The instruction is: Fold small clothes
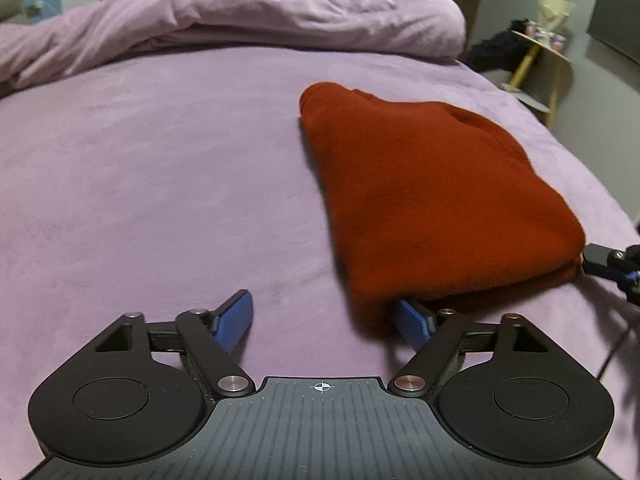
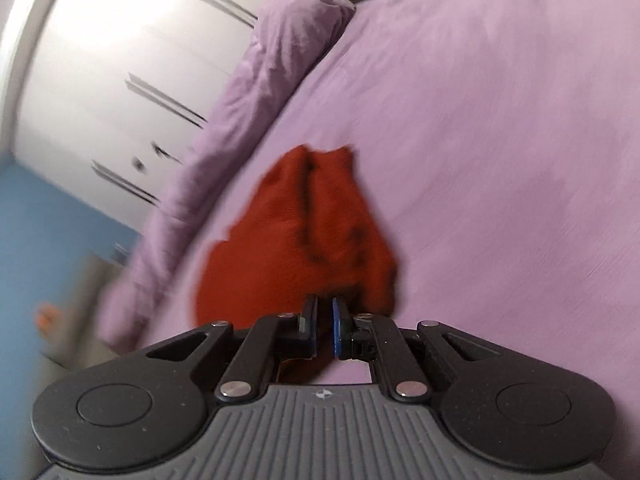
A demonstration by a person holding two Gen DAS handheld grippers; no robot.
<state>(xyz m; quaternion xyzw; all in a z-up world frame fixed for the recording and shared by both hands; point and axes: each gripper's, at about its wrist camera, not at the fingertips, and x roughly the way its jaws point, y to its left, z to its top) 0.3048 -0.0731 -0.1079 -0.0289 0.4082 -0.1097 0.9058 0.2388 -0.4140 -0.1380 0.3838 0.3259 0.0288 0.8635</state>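
**Left wrist and right wrist views: red garment on purple bed**

Left gripper (image 1: 324, 320): jaws spread wide, nothing between them. Its right blue pad (image 1: 412, 318) sits at, and partly under, the near corner of the red garment (image 1: 432, 200); its left pad lies on bare sheet.

Right gripper (image 2: 324, 320): jaws nearly together, pinching an edge of the red garment (image 2: 304, 236). Only this view shows the pinch; the picture is motion-blurred, so fold detail is unclear. In the left wrist view the right gripper (image 1: 600, 262) appears only as a black tip at the garment's right corner.

Garment: folded into a thick rectangular bundle, lying on the right half of the bed, per the left wrist view.

Surface: purple bed sheet (image 1: 160, 180), smooth. A bunched purple duvet (image 1: 240, 16) runs along the far edge.

Room: white wardrobe doors (image 2: 120, 60) and blue wall (image 2: 48, 220) beyond the duvet; a yellow side table (image 1: 540, 60) with clutter stands past the bed's right edge.

Open room: broad bare sheet left of the garment; the bed's right edge is near the garment.
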